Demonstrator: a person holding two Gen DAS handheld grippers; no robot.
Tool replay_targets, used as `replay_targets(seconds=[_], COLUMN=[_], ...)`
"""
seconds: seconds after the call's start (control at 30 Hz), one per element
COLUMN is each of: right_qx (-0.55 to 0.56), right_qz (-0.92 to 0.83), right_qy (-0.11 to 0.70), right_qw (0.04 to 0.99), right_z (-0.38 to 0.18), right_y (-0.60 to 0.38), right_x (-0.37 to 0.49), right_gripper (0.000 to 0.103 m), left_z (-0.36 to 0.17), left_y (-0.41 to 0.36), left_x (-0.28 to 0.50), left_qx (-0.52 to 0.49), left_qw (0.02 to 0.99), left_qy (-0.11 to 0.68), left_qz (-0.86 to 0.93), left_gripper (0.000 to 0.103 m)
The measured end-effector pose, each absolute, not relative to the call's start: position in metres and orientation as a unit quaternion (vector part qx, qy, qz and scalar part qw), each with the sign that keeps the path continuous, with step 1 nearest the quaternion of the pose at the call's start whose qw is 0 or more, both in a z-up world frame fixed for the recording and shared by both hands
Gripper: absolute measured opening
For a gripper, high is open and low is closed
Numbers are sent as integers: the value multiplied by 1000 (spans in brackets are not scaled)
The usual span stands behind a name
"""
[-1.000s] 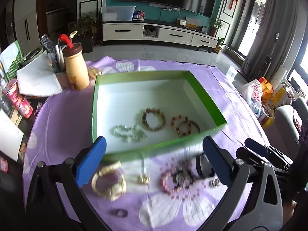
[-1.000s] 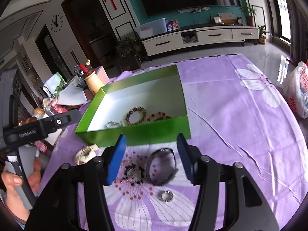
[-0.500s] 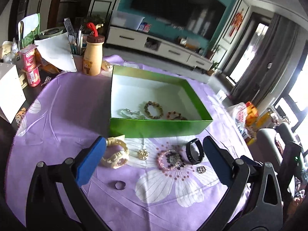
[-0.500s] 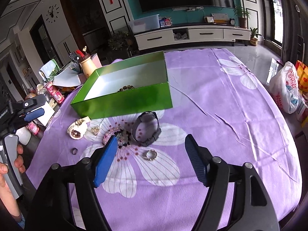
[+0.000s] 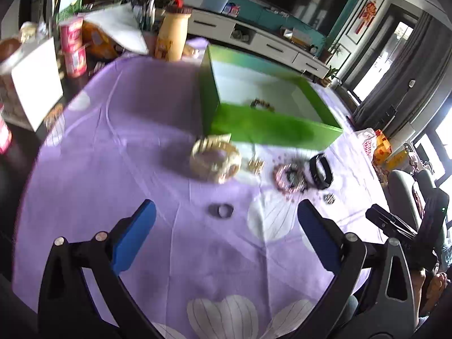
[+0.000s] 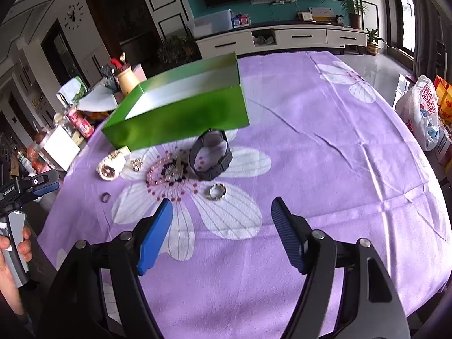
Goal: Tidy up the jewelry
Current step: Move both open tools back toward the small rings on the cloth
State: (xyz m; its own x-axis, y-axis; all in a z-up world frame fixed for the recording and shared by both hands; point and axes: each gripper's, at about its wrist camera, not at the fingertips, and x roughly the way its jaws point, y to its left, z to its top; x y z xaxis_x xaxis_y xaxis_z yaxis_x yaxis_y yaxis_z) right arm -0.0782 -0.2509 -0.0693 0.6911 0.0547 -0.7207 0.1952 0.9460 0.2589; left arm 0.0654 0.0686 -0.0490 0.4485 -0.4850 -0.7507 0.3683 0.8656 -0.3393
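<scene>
A green box with a white inside holds bracelets. On the purple cloth in front of it lie a cream watch, a small gold piece, a pink bead bracelet, a black watch, a silver ring and a dark ring. My left gripper is open and empty, short of the dark ring. My right gripper is open and empty, short of the silver ring.
A tan bottle, red cans, papers and a white box crowd the table's far left. Bags sit on the floor to the right. The cloth's edge runs close on my near side.
Both grippers have pulled back and away from the box and stayed open. The left view has swung left, and the jewelry now lies farther ahead.
</scene>
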Motion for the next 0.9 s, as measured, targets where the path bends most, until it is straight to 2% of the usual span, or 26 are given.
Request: replay_targets(seconds=[0.17,0.37,0.53,0.67,0.8,0.9], right_qx=[140,130,115,108,104,103], right_qz=[-40,-49,-51,-51,-56,-58], right_qy=[409,416,421,425,428,428], right_qw=[901,899,898,897,896,896], right_z=[-84,-96,-103,-106,-110,-110], right_y=[-240,-235,-231,-230,-230,-230], right_x=[-71,-57,-42,-33,-27,-25], right_gripper=[72,72,61,54,50,48], left_z=[-72,-80,-85,-88,-94,-99], left_y=[51,36,28,21,10,6], left_x=[61,60,65,68,69,71], left_qx=[-11,51,74,96,117,114], left_qw=[849,860,860,861,855,851], left_qy=[477,460,455,451,452,458], left_qz=[-227,-215,-219,-217,-224,-232], left_gripper=[101,101,100,92,71,69])
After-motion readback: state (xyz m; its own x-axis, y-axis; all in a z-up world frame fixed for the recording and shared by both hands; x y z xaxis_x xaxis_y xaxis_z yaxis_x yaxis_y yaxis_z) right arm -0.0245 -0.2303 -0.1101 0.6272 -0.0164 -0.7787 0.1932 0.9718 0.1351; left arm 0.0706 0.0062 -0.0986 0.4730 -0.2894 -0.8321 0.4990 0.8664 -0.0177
